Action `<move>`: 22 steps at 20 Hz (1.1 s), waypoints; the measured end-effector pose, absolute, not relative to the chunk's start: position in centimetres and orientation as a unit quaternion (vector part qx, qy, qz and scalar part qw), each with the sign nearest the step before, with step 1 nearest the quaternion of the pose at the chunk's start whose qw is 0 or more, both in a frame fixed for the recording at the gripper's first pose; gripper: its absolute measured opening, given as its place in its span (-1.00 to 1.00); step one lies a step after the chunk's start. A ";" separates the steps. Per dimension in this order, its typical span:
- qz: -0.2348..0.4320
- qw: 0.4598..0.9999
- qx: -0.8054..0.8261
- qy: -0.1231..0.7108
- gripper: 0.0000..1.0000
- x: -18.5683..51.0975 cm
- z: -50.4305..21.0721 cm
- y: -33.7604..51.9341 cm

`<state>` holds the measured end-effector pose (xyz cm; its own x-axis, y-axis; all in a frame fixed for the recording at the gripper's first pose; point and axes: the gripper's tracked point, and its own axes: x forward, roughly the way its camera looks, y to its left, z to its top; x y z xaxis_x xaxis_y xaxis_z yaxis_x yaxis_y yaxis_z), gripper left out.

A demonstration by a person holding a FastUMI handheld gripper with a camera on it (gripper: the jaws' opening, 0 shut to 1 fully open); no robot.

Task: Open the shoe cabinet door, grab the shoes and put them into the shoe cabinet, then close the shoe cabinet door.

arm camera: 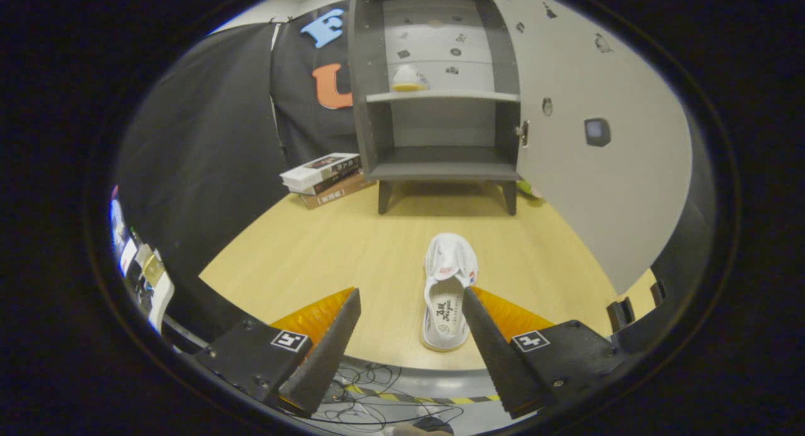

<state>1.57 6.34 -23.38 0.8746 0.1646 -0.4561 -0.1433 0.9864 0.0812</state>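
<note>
Already the cabinet (440, 102) stands open at the table's (302, 253) far edge, its door (597, 172) swung wide to the right, one shoe (409, 78) on the upper shelf. The second shoe (448, 291) lies near the table's front edge, toe toward the cabinet. The gripper (412, 297) hovers with fingers spread wide, empty; the right fingertip overlaps the shoe's side, so the shoe sits off-centre between them.

Closing from here would likely pinch one wall only, and the soft shoe could twist or slip off the front edge (it lies close to it). On the carry, the door could be clipped. Books (327, 178) stacked left of the cabinet sit clear.
</note>
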 end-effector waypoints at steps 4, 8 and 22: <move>0.056 0.956 0.019 0.287 1.00 2.1 -25.8 6.1; 0.048 0.951 0.010 0.305 1.00 2.7 -26.6 6.0; 0.084 0.959 0.002 0.270 0.29 6.2 -26.6 5.5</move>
